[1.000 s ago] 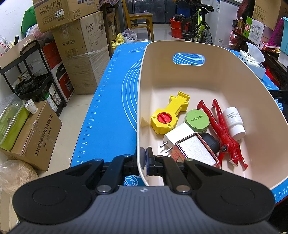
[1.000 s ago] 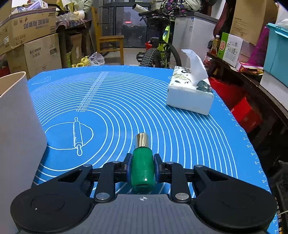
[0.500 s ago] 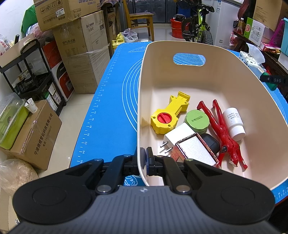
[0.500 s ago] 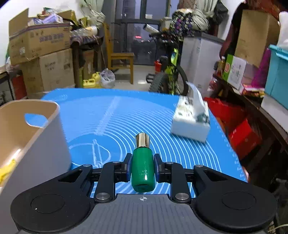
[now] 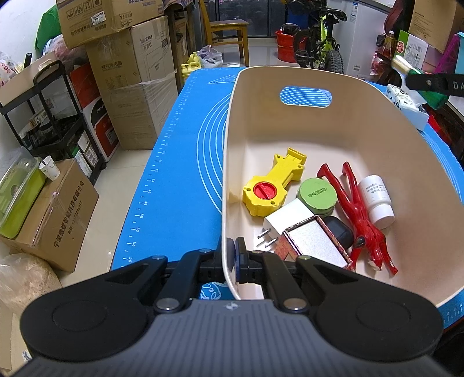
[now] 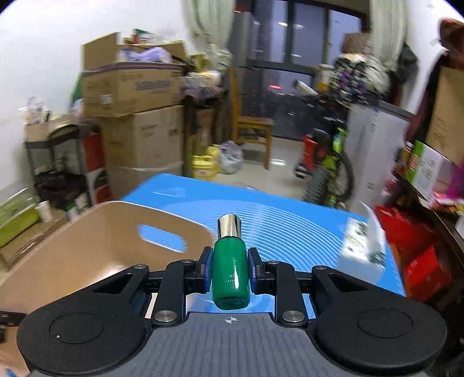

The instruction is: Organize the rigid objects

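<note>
Closest to me, the left gripper [image 5: 233, 256] is pinched nearly shut on the near wall of the cream bin [image 5: 374, 121], one pad outside the rim and one inside, so the thin plastic is all that sits between its fingers. The bin rests on the blue mat [image 5: 179, 162] that covers the table. Inside it, nearest that clamp, lie a white plug adapter [image 5: 285, 219] with its prongs pointing toward the gripper and a small framed box [image 5: 314, 242] leaning over it, with a dark rounded case [image 5: 339, 232] tucked just behind. A little farther in are a yellow plastic tool with a red dial [image 5: 272, 185], a round green tin [image 5: 317, 192], a red figure [image 5: 359, 214] stretched along the floor of the bin and a white pill bottle [image 5: 377, 200] lying on its side beside it. The right gripper [image 6: 229, 269] is closed snugly around a green bottle [image 6: 230, 275] with a shiny metal cap, gripping it at the body with the cap pointing forward; it is held in the air, raised over the mat just to the right of the bin's far end with the handle cutout. Beyond it on the mat sits a tissue box [image 6: 364, 252], blurred. Past the table edge stand stacked cardboard boxes [image 5: 130, 72], a wooden chair [image 5: 224, 27] and a bicycle [image 5: 322, 40].
</note>
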